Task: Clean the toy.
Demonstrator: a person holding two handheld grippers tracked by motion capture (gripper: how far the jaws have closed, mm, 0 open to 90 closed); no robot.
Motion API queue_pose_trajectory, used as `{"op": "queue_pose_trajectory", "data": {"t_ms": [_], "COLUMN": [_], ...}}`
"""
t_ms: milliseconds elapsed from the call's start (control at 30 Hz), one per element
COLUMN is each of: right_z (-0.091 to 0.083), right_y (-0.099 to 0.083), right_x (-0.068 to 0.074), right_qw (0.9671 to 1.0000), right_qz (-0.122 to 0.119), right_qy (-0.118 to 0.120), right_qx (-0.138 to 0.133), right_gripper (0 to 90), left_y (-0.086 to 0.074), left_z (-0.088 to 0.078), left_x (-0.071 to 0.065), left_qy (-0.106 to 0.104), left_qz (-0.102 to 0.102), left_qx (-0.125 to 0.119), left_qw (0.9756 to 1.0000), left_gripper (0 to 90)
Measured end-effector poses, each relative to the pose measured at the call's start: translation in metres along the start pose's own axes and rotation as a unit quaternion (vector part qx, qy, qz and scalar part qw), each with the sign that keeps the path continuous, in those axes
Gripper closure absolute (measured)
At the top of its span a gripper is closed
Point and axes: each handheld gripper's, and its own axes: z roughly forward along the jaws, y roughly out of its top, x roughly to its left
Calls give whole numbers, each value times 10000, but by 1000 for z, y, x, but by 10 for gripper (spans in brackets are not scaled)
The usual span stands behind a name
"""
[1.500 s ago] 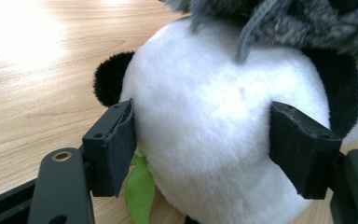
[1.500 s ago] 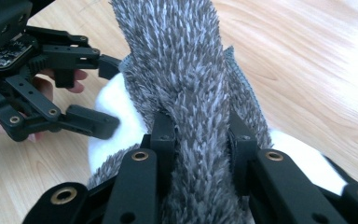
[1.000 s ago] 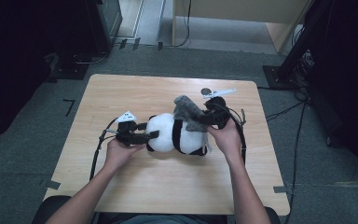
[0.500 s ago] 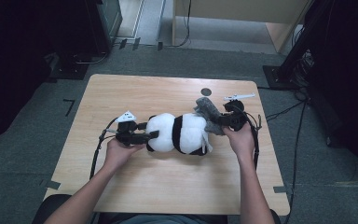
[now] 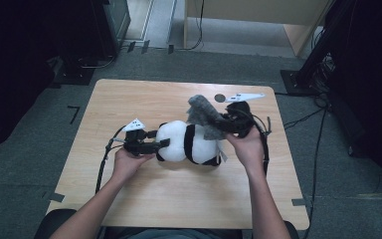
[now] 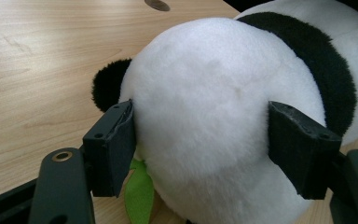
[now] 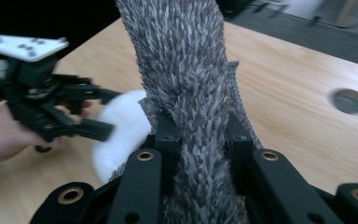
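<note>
While the left gripper [image 5: 154, 145] is clamping the white head of the plush panda [image 5: 189, 144] and pinning it flat at mid-table [image 5: 129, 199], the right gripper [image 5: 223, 125] is pinching a grey furry cloth [image 5: 201, 112] and holding it raised over the panda's far end. In the left gripper view both pads are pressing into the white fur on either side; in the right gripper view the grey pile is squeezed tight between the jaws.

Step in hand, as I read it: dressing or covering the panda with the grey piece. Not on yet — cloth is hanging above the body, lower edge just touching near the black band.

Next move is calling for the right hand bringing the cloth down and across the body while the left is holding the toy steady.

Around: round cable hole [image 5: 220, 98] in the tabletop just behind the right gripper, cables [image 5: 104, 159] trailing from both grippers. Nothing is blocking the path; the floppy cloth bunching up is the likely snag.
</note>
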Motion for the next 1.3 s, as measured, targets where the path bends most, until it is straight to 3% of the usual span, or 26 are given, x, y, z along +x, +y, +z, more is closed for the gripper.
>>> {"op": "queue_pose_trajectory", "data": {"t_ms": [167,400,500,600,667,733,900,1300], "right_z": [36,73,93,108,107,104,92,44], "right_y": [2,3,-2,-10,-13,-13,-18,-31], "right_x": [24,55,62,58,54,52,45,14], "right_qw": [9989,9968,9951,9939,9942,9941,9946,9977], "right_qz": [-236,-413,-565,-563,-496,-565,-486,-168], "right_qy": [302,615,541,418,482,369,284,-72], "right_qx": [282,292,611,847,819,848,871,657], "right_gripper": [737,737,737,736,736,734,732,735], "left_y": [0,2,2,1,2,2,4,9], "left_z": [0,-1,0,1,2,3,3,5], "left_x": [-1,-3,-3,-2,-1,-1,-1,-1], "left_qy": [21,62,74,152,130,129,182,102], "left_qz": [-29,35,43,112,-12,-56,56,2], "left_qx": [-4,73,74,170,184,224,315,359], "left_qw": [10000,9999,9999,9997,9997,9997,9993,9993], "left_gripper": [275,276,277,277,273,273,273,274]}}
